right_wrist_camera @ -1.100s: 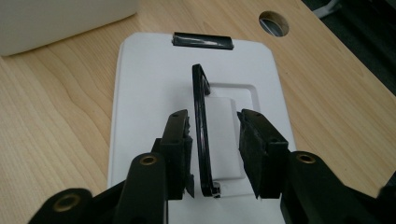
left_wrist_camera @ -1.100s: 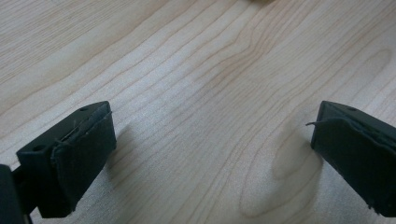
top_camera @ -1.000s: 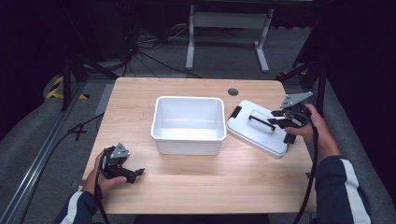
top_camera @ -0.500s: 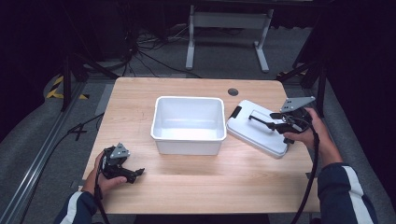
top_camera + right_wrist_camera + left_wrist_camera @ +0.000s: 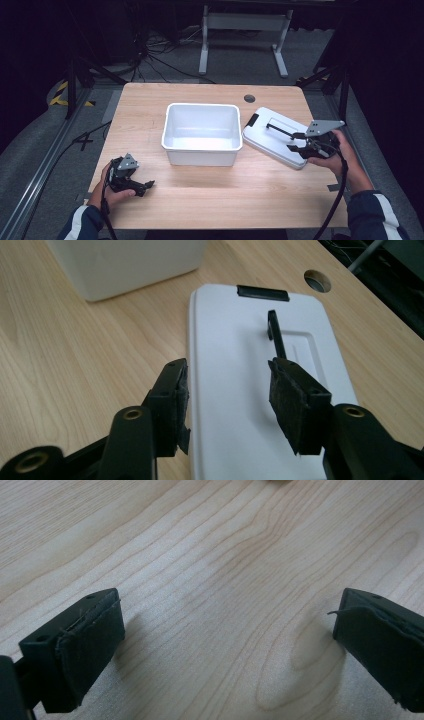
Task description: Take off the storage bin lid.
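a pale wooden table [image 5: 210, 185] sits in a dark room. the flat white plastic lid with a black handle [image 5: 274, 136] lies just right of the empty white plastic tub [image 5: 201, 132]. your right gripper [image 5: 227, 397] hovers over the lid, jaws just been opening, nothing gripped. your left gripper [image 5: 225, 635] rests wide open near the table's front-left corner.

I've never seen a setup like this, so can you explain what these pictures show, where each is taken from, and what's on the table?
A person sits at a wooden table, holding a two-jawed claw in each hand. One picture looks down from above; the other two come from cameras riding on each claw. On the table stand an open white bin and its white lid with a black handle. The left claw rests open over bare wood. The right claw has its jaws just opening over the lid, gripping nothing.
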`<action>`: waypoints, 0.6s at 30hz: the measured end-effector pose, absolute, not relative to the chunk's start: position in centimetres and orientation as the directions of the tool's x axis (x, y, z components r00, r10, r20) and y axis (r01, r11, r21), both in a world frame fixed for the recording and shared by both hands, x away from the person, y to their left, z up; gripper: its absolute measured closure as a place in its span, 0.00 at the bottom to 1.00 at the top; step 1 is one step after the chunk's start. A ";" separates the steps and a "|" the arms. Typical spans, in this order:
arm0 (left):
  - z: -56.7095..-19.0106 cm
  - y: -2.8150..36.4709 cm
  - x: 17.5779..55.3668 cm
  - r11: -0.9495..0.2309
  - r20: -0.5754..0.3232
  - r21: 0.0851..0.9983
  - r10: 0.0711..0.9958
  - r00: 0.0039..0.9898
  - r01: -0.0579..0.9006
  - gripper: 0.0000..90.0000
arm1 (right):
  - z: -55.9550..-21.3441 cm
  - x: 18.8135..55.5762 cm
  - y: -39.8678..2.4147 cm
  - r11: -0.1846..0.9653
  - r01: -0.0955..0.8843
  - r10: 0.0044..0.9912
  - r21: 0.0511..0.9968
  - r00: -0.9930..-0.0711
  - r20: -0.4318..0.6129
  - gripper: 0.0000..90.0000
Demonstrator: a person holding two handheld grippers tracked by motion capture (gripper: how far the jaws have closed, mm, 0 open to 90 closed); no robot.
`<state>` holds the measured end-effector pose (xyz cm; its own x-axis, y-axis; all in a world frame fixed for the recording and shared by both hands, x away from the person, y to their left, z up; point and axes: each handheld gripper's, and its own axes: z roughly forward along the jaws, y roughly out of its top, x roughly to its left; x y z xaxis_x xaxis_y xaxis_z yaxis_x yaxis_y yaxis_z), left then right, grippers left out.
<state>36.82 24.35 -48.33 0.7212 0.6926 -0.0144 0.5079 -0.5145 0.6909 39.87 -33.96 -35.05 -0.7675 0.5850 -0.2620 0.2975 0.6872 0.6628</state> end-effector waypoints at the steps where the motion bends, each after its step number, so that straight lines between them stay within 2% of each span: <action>1: -48.3 24.3 36.8 -0.515 -0.014 0.691 0.693 0.721 0.508 0.01 | -35.3 39.6 -34.1 0.689 0.297 0.586 0.661 -0.765 -0.267 0.54; 10: -48.3 24.3 36.8 -0.514 -0.017 0.690 0.693 0.721 0.510 0.01 | -39.4 36.1 -35.9 0.659 0.292 0.603 0.693 -0.756 -0.254 0.46; 12: -48.3 24.3 36.8 -0.514 -0.016 0.690 0.693 0.721 0.510 0.01 | -41.1 34.8 -37.1 0.612 0.331 0.637 0.718 -0.745 -0.200 0.45; 18: -48.3 24.4 36.7 -0.513 -0.020 0.684 0.698 0.716 0.519 0.01 | -45.0 33.2 -38.8 0.557 0.403 0.685 0.726 -0.717 -0.128 0.41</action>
